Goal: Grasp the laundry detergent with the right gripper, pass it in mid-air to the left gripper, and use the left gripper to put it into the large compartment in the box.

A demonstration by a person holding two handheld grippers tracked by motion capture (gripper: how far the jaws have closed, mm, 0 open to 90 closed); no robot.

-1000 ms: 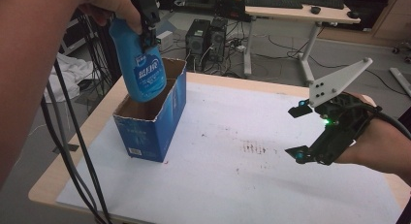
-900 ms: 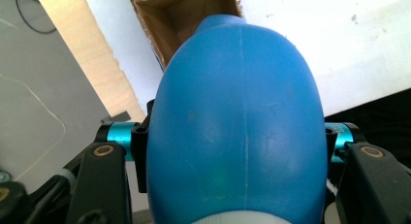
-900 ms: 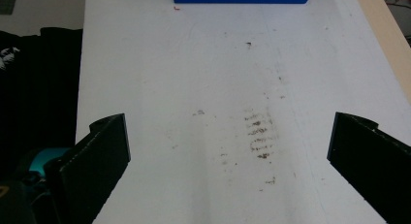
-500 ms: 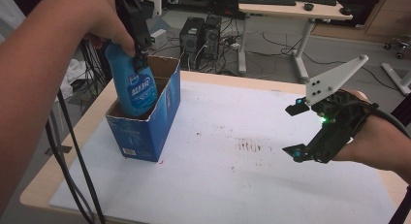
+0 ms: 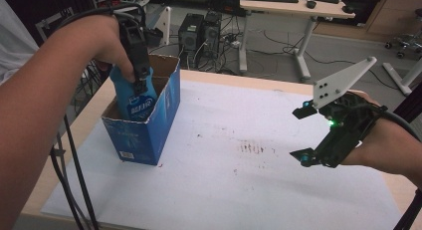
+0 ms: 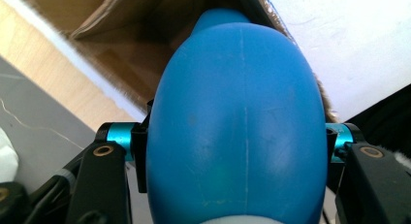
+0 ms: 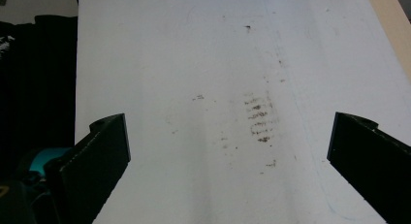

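Observation:
My left gripper (image 5: 139,80) is shut on a blue plastic bottle (image 5: 137,103), whose lower half sits inside an open blue cardboard box (image 5: 144,135) at the table's left. In the left gripper view the jaws press on both sides of the bottle (image 6: 237,132), with the brown inside of the box (image 6: 121,64) beyond it. At the right, my right gripper (image 5: 303,135) hovers above the white sheet (image 5: 239,180), jaws wide apart and nothing between them. The right gripper view looks down on the smudged sheet (image 7: 218,88) between its jaws.
The white sheet covers most of the wooden table (image 5: 259,83). A dark smudge (image 5: 256,149) marks its middle. Cables (image 5: 69,165) hang off the table's left edge. Beyond the far edge stand computer towers (image 5: 199,36) and another desk (image 5: 288,11).
My left gripper has sunk with the bottle, from above the box's rim to partly inside it. The right gripper has stayed where it was.

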